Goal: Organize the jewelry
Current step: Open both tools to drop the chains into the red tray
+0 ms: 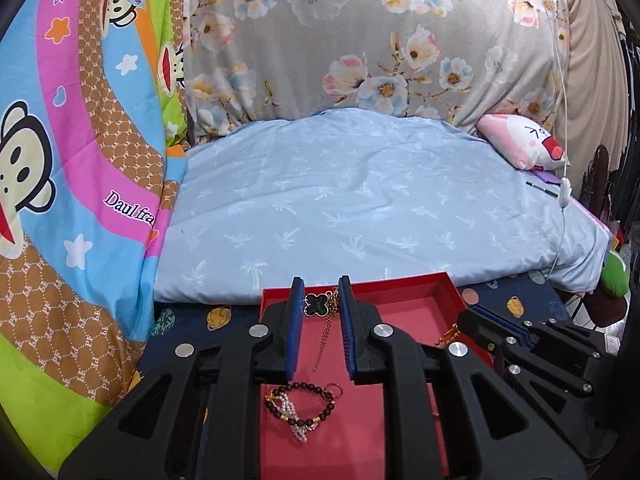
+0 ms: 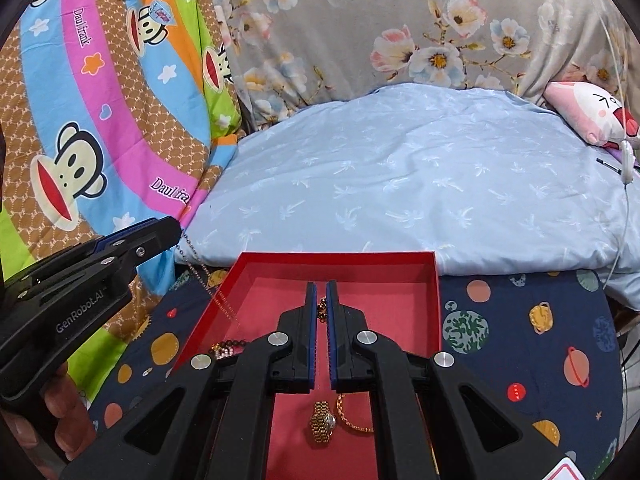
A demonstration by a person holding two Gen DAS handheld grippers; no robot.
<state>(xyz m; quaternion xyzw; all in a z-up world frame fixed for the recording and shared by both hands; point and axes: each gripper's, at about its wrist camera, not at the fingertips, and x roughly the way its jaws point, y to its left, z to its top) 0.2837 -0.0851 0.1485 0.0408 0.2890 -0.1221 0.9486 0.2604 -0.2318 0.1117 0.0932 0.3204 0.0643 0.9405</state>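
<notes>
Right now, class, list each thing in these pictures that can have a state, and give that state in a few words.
Red box: open, no lid on it.
Left gripper: shut on the clover necklace, chain hanging down.
Right gripper: shut on a gold chain.
Bead bracelets: lying loose in the box.
Gold watch: lying in the box.

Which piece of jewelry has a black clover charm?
The chain necklace hanging between the left gripper fingers; the bead bracelets in the red box have no charm.
</notes>
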